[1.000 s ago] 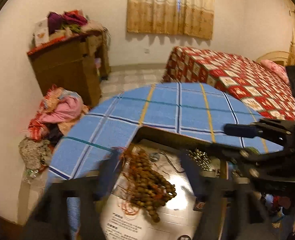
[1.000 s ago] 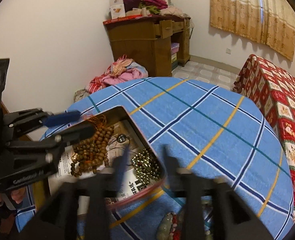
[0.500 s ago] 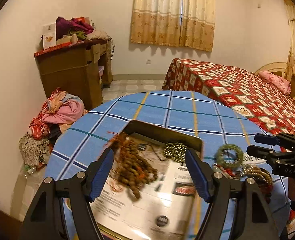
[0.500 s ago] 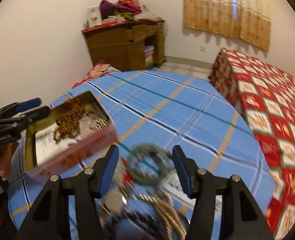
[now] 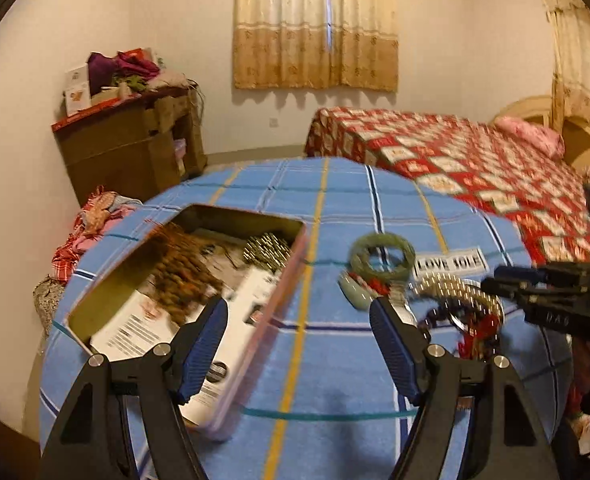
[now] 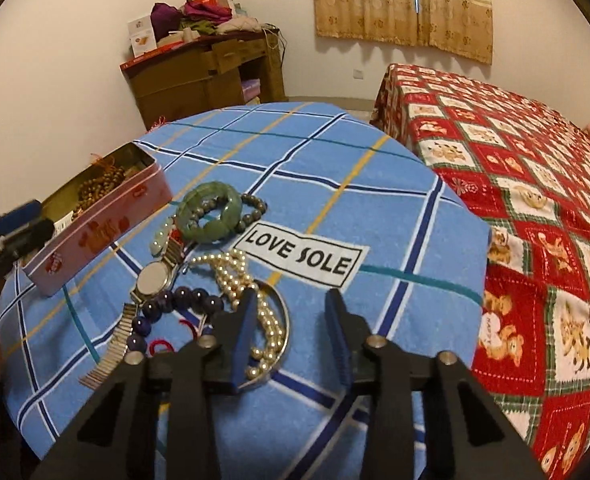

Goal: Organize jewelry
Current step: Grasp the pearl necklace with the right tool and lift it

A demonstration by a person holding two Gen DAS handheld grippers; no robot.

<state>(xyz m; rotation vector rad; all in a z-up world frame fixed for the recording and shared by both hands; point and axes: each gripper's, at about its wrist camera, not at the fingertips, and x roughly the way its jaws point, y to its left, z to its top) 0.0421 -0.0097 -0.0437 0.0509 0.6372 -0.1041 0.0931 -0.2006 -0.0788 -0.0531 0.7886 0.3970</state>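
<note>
Right wrist view: your tin point(image 6: 95, 216) at ten o'clock holds wooden beads point(image 6: 95, 188). Jade bangle point(image 6: 209, 212), watch point(image 6: 153, 280), pearls point(image 6: 239, 280) remain on the desk point(image 6: 335, 168); both grippers' fingers point(image 6: 243, 328) are spread, empty.

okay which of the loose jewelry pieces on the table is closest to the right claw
The pearl strand: its lower loops run right beside the right claw's left finger. The jade bangle and wristwatch lie farther away.

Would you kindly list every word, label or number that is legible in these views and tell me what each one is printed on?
"LOVE SOLE": black letters on the white patch of the blue checked cloth.
Red decoration on the side of the pink tin: not readable as text.
Print on the paper lining inside the tin: blurred, unreadable.
Lettering on the right tongs' black body, seen from the left wrist: too faint to read.
Box on the wooden dresser: too small.
</note>
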